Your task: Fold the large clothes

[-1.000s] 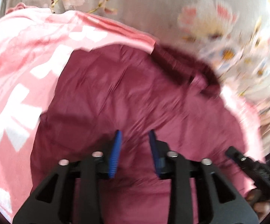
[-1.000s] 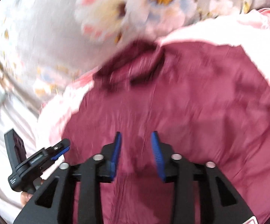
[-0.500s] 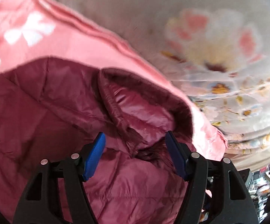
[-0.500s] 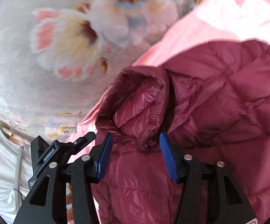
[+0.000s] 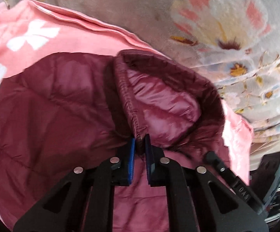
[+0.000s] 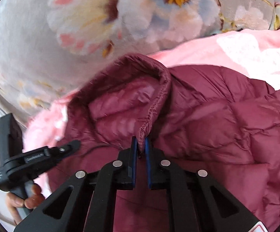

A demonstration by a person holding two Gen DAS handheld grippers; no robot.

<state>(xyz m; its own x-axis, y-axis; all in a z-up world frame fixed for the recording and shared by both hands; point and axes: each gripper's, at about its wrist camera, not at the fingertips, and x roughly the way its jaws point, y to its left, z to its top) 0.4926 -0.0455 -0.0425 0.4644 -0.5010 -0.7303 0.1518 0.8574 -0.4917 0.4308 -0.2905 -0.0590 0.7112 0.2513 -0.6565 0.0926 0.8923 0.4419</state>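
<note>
A maroon quilted jacket point(image 5: 52, 106) lies spread on a pink blanket point(image 5: 33, 38), its collar point(image 5: 159, 100) standing up and open towards me. My left gripper point(image 5: 139, 145) is closing its jaws, and the blue pads pinch the stitched edge at the collar's left end. In the right wrist view the jacket point(image 6: 227, 125) fills the right half. My right gripper point(image 6: 141, 145) is closing too, its pads squeezing the seamed tip of the collar point(image 6: 155, 96) at its right end. Each gripper shows at the edge of the other's view.
The pink blanket point(image 6: 236, 48) with white shapes lies on a grey floral bedspread point(image 5: 207, 19) point(image 6: 81, 19). A hand point(image 6: 23, 199) holds the left gripper's handle at the lower left of the right wrist view. Dark clutter point(image 5: 275, 174) sits beyond the bed's right edge.
Both grippers moved from over the jacket's body up to its collar, opened wider around the collar ends, then closed on them. The collar now stands raised between the two grips.
</note>
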